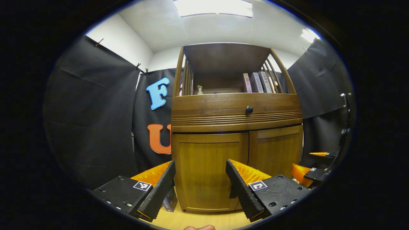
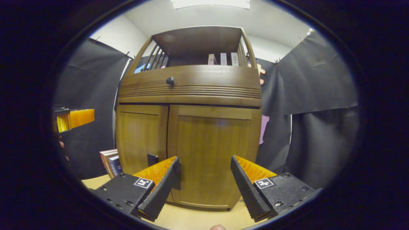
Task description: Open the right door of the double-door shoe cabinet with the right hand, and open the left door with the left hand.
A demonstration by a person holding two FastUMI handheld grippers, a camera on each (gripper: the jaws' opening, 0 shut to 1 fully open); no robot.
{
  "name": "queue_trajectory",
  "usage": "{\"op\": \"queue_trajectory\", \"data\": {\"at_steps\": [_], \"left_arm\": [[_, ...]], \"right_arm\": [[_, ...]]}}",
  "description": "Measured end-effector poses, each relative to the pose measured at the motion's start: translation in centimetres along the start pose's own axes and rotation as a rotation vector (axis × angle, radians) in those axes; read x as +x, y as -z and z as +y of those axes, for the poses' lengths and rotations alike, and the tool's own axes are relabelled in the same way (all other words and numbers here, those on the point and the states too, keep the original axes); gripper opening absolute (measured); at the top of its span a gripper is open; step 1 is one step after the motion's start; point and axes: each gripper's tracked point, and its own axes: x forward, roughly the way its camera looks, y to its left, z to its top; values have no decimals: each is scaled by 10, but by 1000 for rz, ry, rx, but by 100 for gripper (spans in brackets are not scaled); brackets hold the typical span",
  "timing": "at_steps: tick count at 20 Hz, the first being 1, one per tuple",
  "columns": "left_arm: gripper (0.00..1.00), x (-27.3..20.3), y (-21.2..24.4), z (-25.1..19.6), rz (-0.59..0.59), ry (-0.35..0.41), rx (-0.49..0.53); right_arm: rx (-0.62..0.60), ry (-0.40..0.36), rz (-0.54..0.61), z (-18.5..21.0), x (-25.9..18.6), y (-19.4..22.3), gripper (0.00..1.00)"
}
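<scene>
While both grippers hang with fingers spread and hold nothing, the left gripper [image 1: 200,182] faces the closed left door [image 1: 209,172] and the right gripper [image 2: 204,179] the closed right door [image 2: 212,156]. The dark handles [image 2: 152,159] near the middle seam are small, so a finger could slip or catch the wrong door. Beyond stand the pale tabletop [image 2: 191,218] and black cloth walls [image 1: 92,111].

One shoe cabinet [image 1: 236,127] stands on the bench [image 1: 198,220]. It has two lower doors, left door [image 1: 209,172] and right door [image 1: 276,150], both closed, and one round knob [image 1: 249,109]. Its open top shelf holds three upright books [image 1: 257,82].
</scene>
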Motion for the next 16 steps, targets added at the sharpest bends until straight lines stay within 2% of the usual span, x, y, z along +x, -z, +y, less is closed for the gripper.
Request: {"op": "queue_trajectory", "data": {"at_steps": [8, 11, 16], "left_arm": [[95, 23, 15, 23, 21, 39, 0], [95, 30, 19, 31, 24, 46, -2], [95, 44, 22, 39, 18, 74, -7]], "right_arm": [[45, -45, 128, 53, 62, 81, 98], [49, -51, 217, 60, 82, 110, 91], [46, -25, 236, 60, 111, 124, 79]]}}
